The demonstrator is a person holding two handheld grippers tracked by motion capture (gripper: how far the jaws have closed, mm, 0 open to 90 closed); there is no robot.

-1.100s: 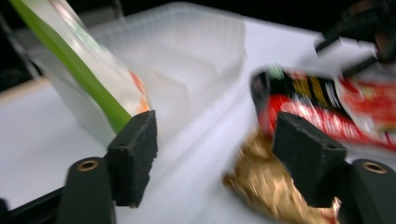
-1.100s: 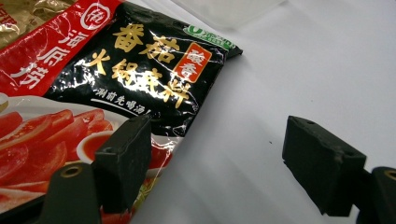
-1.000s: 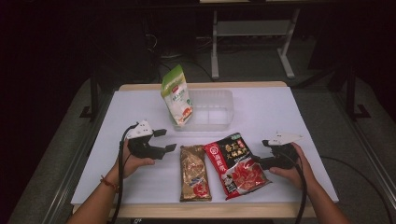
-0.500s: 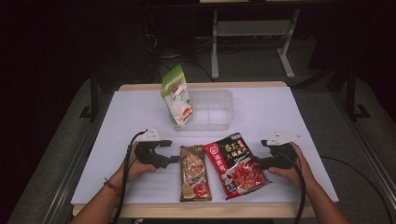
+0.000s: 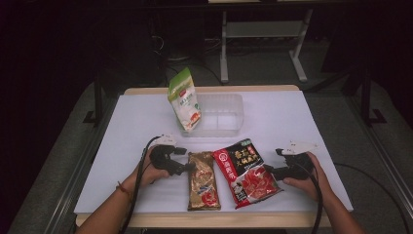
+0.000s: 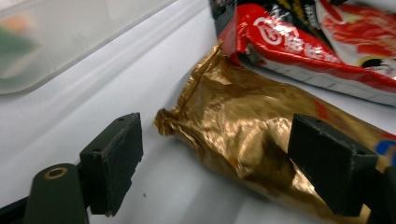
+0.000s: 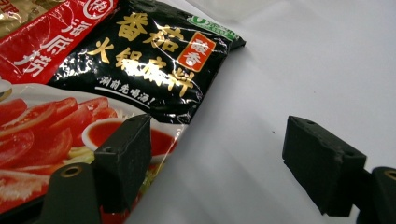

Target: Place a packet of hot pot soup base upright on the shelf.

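A gold-brown snack packet lies flat near the table's front edge, with a red-and-black sauce packet beside it on the right. My left gripper is low at the gold packet's upper left corner. In the left gripper view the gripper is open, its jaws have just been opening, and the crumpled end of the gold packet lies between them without the pads pressing on it. My right gripper rests at the sauce packet's right edge. In its own view it is open, one jaw over the packet.
A green-and-white pouch stands leaning against the left end of a clear plastic container at mid-table. The white table cover has bare room at the left and right. A metal stand is on the floor behind.
My left gripper has moved right and down, from beside the gold packet to its upper left corner. The right gripper has stayed where it was.
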